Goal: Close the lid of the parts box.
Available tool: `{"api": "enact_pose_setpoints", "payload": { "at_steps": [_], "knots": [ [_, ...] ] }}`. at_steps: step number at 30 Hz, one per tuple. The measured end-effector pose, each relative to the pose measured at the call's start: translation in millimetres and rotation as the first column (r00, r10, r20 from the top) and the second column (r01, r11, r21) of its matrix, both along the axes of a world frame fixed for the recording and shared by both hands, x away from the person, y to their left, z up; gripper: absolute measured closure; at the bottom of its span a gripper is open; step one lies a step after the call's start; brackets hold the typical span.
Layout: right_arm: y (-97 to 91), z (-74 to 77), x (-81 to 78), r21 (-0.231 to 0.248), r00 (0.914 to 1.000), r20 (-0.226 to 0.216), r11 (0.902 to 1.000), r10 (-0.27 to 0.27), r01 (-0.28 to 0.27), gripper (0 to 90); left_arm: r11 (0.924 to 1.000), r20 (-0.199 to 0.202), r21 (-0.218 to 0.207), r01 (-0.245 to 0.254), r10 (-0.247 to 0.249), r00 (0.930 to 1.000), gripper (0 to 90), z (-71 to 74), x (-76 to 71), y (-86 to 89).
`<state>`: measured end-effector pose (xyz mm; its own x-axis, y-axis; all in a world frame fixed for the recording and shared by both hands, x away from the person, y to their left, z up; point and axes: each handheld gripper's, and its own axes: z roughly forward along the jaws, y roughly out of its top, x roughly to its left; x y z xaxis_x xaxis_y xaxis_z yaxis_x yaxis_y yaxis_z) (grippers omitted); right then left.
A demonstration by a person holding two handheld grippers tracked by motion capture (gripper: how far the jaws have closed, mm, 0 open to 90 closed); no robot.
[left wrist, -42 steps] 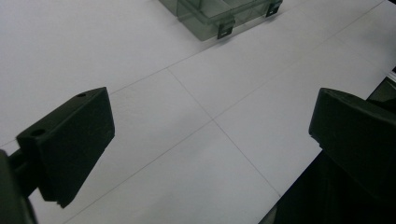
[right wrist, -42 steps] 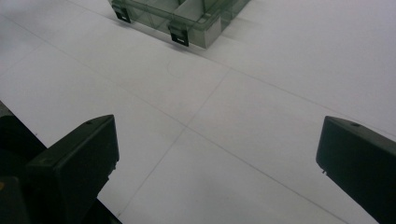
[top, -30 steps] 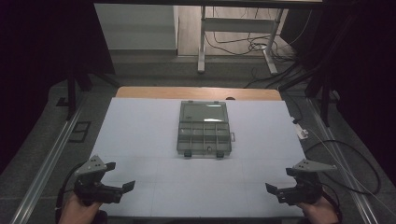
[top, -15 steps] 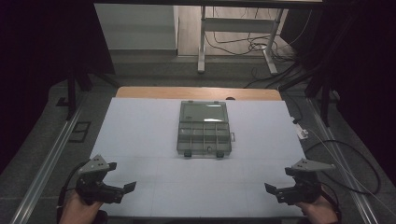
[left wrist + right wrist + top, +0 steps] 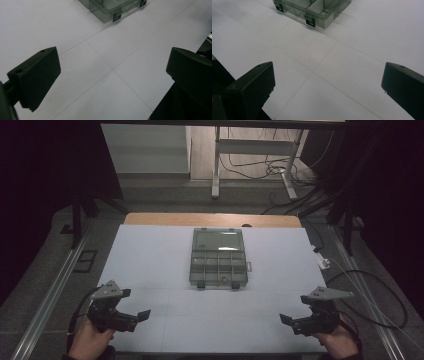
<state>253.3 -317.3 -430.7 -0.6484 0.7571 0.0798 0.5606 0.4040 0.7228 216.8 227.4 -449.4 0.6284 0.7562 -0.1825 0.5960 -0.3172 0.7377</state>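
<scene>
On the white table cover point(image 5: 150, 250), a clear grey compartment box point(image 5: 218, 258) lies flat near the middle of the far half, its lid shut and its two dark latches facing the person. Every place below is given from that box.

Well short of the box and off toward its left near corner, the left gripper point(image 5: 134, 316) hovers at the near edge of the cover, held in the person's left hand point(image 5: 90, 340), jaws pointing inward across the table. Its jaws stand wide apart with nothing between them; in the left gripper view only bare white cover with thin seam lines lies in the gap, and the box corner with a latch point(image 5: 117, 17) sits far up ahead, well apart from the jaw tips.

Off toward the right near corner of the box, equally far back from it, the right gripper point(image 5: 291, 321) is held in the right hand point(image 5: 336, 342), also pointing inward. Its jaws too are spread wide and hold nothing. In the right gripper view the latched front wall of the box point(image 5: 312, 15) shows at the top, with open cover between it and the jaws.

Neither gripper touches the box; it lies between them and farther from the person than both.
</scene>
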Motion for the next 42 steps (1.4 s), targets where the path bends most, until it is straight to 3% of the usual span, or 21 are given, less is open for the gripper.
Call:
{"api": "enact_pose_setpoints", "payload": {
  "at_steps": [8, 18, 27, 42],
  "knots": [
    [4.2, 4.2, 7.8, 0.015, 0.9999, 0.012, 0.9999, 0.001, -0.001, 0.0, 0.9999, 0.022, 0.009, 0.013, -0.013, 0.9997, 0.0, 1.3, 12.4, -3.1],
    [14.6, 4.0, 22.2, 0.032, 0.9989, -0.001, 0.9984, 0.047, -0.047, 0.0, 0.9981, 0.023, 0.001, 0.062, -0.062, 0.9978, 0.0, 1.9, 33.8, -12.5],
    [26.8, 6.0, 38.6, 0.053, 0.9976, -0.001, 0.9962, 0.069, -0.069, 0.0, 0.9945, 0.020, 0.045, 0.095, -0.096, 0.9952, 0.0, 2.5, 51.3, -24.8],
    [42.4, 4.0, 65.2, 0.052, 0.9964, -0.013, 0.9952, 0.083, -0.083, 0.0, 0.9930, 0.009, 0.026, 0.116, -0.116, 0.9932, 0.0, -0.4, 74.0, -35.4]
  ]
}}
